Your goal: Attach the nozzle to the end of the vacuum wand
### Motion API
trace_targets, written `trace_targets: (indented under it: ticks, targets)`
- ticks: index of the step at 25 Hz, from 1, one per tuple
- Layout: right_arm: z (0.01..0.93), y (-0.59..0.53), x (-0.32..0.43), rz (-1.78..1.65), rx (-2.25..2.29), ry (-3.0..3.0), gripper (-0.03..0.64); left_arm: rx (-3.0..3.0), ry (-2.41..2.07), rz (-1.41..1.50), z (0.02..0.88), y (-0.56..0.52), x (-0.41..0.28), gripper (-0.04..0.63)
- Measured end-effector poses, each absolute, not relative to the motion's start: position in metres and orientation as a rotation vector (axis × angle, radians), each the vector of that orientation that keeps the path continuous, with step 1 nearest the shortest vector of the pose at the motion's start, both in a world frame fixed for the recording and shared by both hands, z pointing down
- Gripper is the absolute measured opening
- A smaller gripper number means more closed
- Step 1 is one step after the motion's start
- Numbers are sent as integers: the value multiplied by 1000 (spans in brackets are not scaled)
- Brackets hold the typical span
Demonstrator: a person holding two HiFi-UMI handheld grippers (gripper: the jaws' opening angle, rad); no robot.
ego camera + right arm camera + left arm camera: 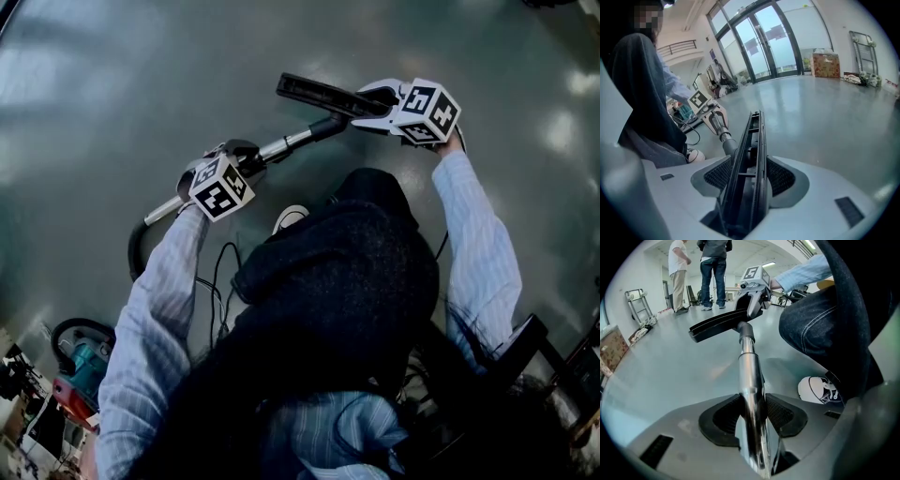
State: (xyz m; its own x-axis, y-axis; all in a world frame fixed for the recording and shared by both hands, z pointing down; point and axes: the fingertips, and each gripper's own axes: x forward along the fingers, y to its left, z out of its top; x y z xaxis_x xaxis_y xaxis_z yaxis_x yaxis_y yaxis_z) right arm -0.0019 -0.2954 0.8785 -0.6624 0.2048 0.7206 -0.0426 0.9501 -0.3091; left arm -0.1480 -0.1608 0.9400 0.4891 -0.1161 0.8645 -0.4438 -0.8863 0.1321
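The left tongs squeezed the shiny wand. The right tongs squeezed the black nozzle, which sat at the wand's far end.

Head view: hose passes behind the left sleeve. That sleeve half covers the teal vacuum body.
Left gripper view: wand runs off the bottom edge. Two standing people are cut off at the top edge. Shoe sits partly behind a jeans leg.
Right gripper view: near end of the nozzle is lost below the pads.
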Motion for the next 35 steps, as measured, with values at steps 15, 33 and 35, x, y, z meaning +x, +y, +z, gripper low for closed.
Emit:
trace_targets:
  ticks: [15,33,35]
  targets:
    - [941,-305,-6,229,84,-2040,238,2293,-472,1428,977,-167,-149,170]
    - [901,-317,7,432,292,-2233,239,2285,-601,1221,967,-173,-145,204]
    - [885,-320,14,475,343,-2283,239,2293,-649,1197,951,-178,-148,204]
